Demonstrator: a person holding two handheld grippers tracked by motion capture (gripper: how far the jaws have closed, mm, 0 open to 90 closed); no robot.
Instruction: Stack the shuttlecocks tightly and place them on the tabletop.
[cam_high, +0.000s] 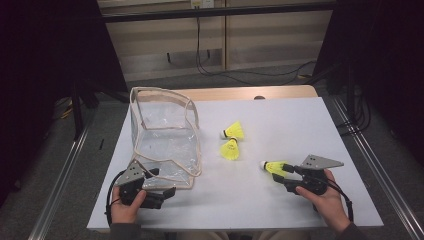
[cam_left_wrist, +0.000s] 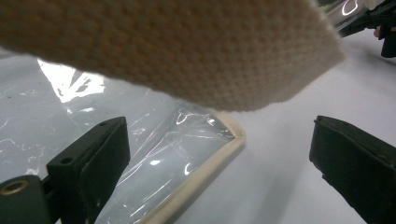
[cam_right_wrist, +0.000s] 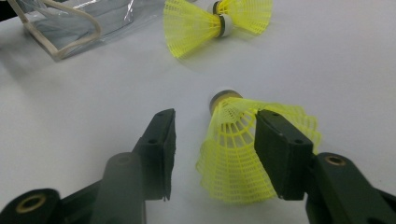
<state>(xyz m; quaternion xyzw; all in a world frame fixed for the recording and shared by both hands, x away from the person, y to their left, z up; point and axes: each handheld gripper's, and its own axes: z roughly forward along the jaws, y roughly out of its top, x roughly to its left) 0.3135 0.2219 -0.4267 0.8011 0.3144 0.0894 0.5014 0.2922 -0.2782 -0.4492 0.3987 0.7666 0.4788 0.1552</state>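
Nearest, low on the white table (cam_high: 300, 120): left gripper (cam_high: 155, 187) at the near corner of a clear plastic bag (cam_high: 165, 145), jaws spread wide. In the left gripper view, the bag's cream-trimmed corner lying between the jaws but touched by neither; a woven cream strap (cam_left_wrist: 187, 51) hanging close across the lens.

Level with it on the other side: right gripper (cam_high: 286, 175), jaws about half open, set around the skirt of a yellow shuttlecock (cam_high: 274, 167) lying on its side, cork end pointing away from the hand. In the right gripper view (cam_right_wrist: 212, 154), one jaw against the mesh skirt (cam_right_wrist: 233, 154), the other standing clear with table showing in the gap; not clamped yet, though the contact on the far side is hard to judge.

Farther out, mid-table: two more yellow shuttlecocks (cam_high: 231, 141), corks close together, skirts pointing apart, just to the right of the bag.

Bag standing open, mouth upward, cream piping along the edges, nothing visible inside through the clear walls. All three shuttlecocks outside it, on the table.
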